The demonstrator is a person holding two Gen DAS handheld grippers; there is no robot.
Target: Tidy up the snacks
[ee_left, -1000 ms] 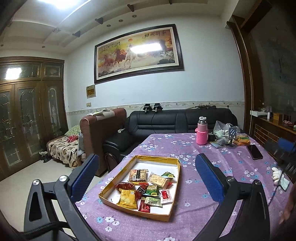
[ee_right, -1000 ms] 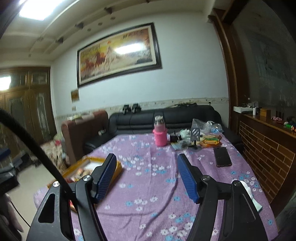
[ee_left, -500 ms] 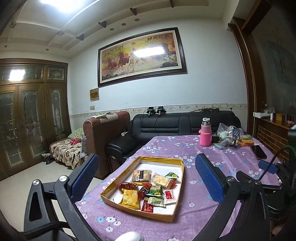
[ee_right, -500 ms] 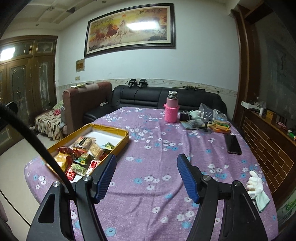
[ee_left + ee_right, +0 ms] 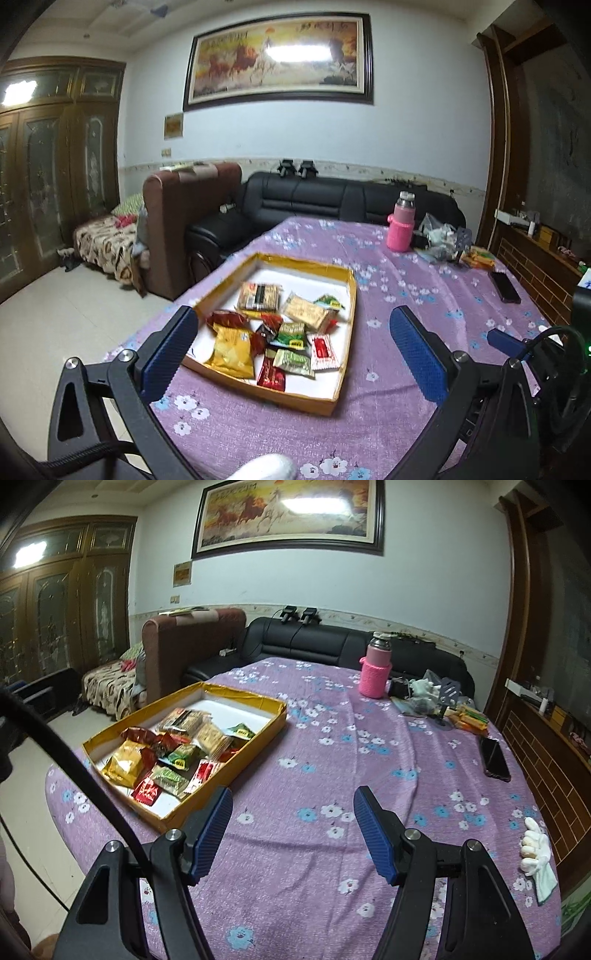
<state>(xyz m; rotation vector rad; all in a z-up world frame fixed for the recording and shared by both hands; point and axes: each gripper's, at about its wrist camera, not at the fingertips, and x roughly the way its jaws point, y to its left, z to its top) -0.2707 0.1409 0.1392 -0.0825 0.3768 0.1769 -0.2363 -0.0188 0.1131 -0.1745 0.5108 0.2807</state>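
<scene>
— Since one second ago both cameras dipped toward the table; does it matter?

— I think yes, now the snacks are in plain sight for both.

— Starting from left?

— The left gripper has its jaws wide apart, empty, and the yellow tray with the piled packets lies between them, a little further ahead. The right gripper is also spread and empty; for it the tray sits ahead, to the left.

The tray sits on the counter, left side, with snack packets inside. The bottle stands behind, at the far edge. The phone lies right, with a glove nearer.
</scene>
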